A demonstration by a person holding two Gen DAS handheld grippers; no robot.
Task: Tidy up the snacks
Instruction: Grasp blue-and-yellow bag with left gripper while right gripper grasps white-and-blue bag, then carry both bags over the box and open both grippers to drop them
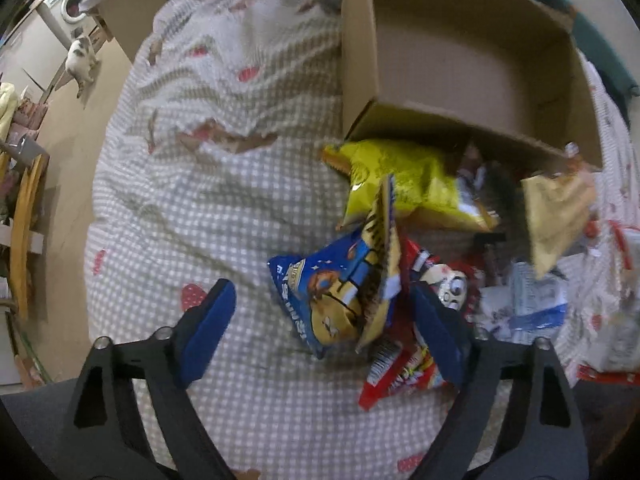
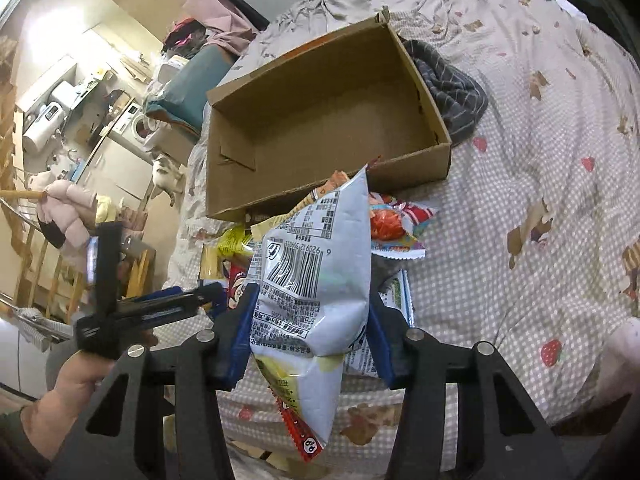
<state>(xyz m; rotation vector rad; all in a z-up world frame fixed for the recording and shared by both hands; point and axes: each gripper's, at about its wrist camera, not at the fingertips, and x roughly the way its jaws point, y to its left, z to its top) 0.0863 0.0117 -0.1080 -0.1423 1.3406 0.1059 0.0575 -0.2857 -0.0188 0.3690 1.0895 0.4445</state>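
Observation:
An open, empty cardboard box [image 1: 460,60] lies on the bed; it also shows in the right wrist view [image 2: 320,120]. Snack bags are piled in front of it: a yellow bag [image 1: 408,184], a blue bag [image 1: 332,300], a red bag [image 1: 404,376] and a tan bag [image 1: 556,216]. My left gripper [image 1: 324,324] is open just above the blue bag, holding nothing. My right gripper [image 2: 308,320] is shut on a white snack bag [image 2: 316,280], barcode side facing me, held above the pile in front of the box. The left gripper [image 2: 160,308] shows at the left in the right wrist view.
The bed has a checked cover with strawberry prints [image 1: 220,208]. A grey striped cloth [image 2: 452,84] lies behind the box. More snack packets [image 2: 396,224] lie by the box front. A cat [image 1: 80,64] stands on the floor at the left, by a washing machine [image 1: 72,4].

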